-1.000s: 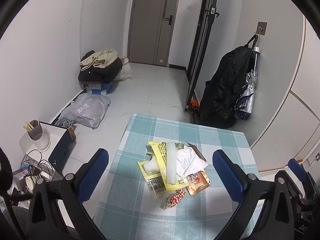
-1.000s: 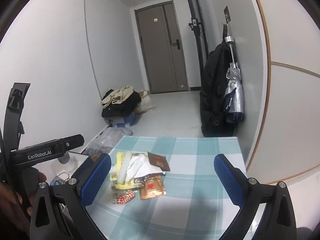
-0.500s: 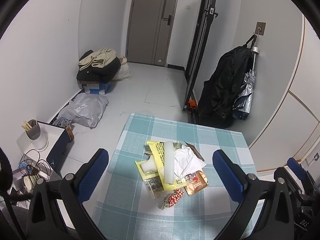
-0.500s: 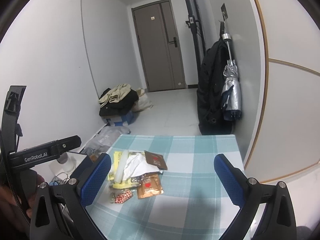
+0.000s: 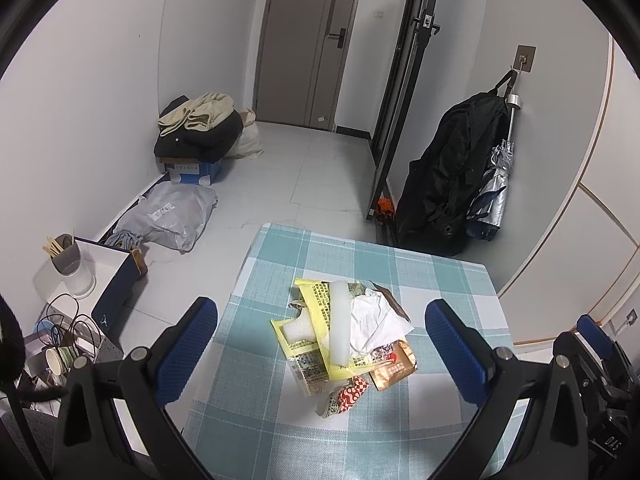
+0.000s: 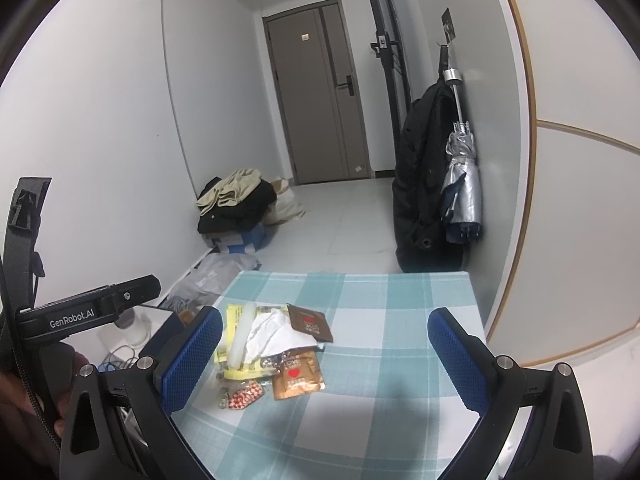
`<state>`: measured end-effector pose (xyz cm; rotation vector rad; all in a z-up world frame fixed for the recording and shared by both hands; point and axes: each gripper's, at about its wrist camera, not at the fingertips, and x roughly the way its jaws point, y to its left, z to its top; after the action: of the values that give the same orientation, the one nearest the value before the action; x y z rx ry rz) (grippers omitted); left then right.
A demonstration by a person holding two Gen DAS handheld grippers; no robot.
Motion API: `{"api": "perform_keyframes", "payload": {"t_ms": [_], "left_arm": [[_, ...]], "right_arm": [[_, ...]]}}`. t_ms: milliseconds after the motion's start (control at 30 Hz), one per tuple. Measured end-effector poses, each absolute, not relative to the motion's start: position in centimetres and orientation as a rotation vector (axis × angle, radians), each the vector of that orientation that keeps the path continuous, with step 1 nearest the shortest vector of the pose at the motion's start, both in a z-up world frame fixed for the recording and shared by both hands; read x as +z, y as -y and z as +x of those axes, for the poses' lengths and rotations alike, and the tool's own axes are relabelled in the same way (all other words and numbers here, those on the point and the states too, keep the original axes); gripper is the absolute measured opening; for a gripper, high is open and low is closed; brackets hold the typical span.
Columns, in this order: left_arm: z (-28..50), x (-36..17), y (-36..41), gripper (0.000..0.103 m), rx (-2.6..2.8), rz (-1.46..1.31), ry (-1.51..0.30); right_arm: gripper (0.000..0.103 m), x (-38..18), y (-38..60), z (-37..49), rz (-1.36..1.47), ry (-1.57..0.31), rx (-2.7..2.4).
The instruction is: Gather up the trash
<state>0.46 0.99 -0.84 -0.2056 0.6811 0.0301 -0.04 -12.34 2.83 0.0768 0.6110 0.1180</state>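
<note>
Both views have shifted only slightly against the frames of a second ago: the trash pile (image 5: 344,336) sits a little lower and nearer in the left view, and the room framing has drifted, while the pile itself lies as before.

Left tool (image 5: 320,344): released, its blue pads (image 5: 188,344) spread wide, holding nothing, raised above the surface (image 5: 440,276) with the pile seen between the fingers. No contact with any item.

Right tool (image 6: 324,360): likewise released and empty, pads (image 6: 460,360) wide apart, raised over the near part of the surface (image 6: 392,304). The pile (image 6: 276,344) appears toward its left finger.

Location of task items: all trash is gathered in one heap near the middle of the checked teal-and-white surface, somewhat toward its left side. Contents noted: yellow printed wrappers (image 5: 316,300) at the bottom, a white translucent strip (image 5: 340,320) lying lengthwise over them, a crumpled white tissue (image 5: 376,320) just beside the strip, a dark brown sachet (image 6: 310,322) at the far right edge of the heap, a copper-coloured sachet with a red heart (image 6: 298,374) at the near right, and a small red-and-white patterned wrapper (image 6: 244,394) at the near edge.

Surroundings: a clothes heap on a blue box (image 5: 196,136) by the left wall, a grey plastic bag (image 5: 168,220) on the floor, a black coat (image 5: 448,184) and a silver umbrella (image 5: 494,196) hung at the right wall.
</note>
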Motion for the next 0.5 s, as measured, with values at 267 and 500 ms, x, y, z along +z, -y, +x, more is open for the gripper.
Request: {"api": "perform_keyframes", "payload": {"t_ms": [267, 500], "left_arm": [[0.59, -0.87, -1.0, 0.102, 0.031, -0.213, -0.683], [0.61, -0.91, -0.98, 0.102, 0.028, -0.215, -0.685]], "right_arm": [[0.103, 3.0, 12.69, -0.15, 0.073, -0.614, 0.113], [0.103, 2.94, 12.51, -0.24, 0.071, -0.614, 0.105]]}}
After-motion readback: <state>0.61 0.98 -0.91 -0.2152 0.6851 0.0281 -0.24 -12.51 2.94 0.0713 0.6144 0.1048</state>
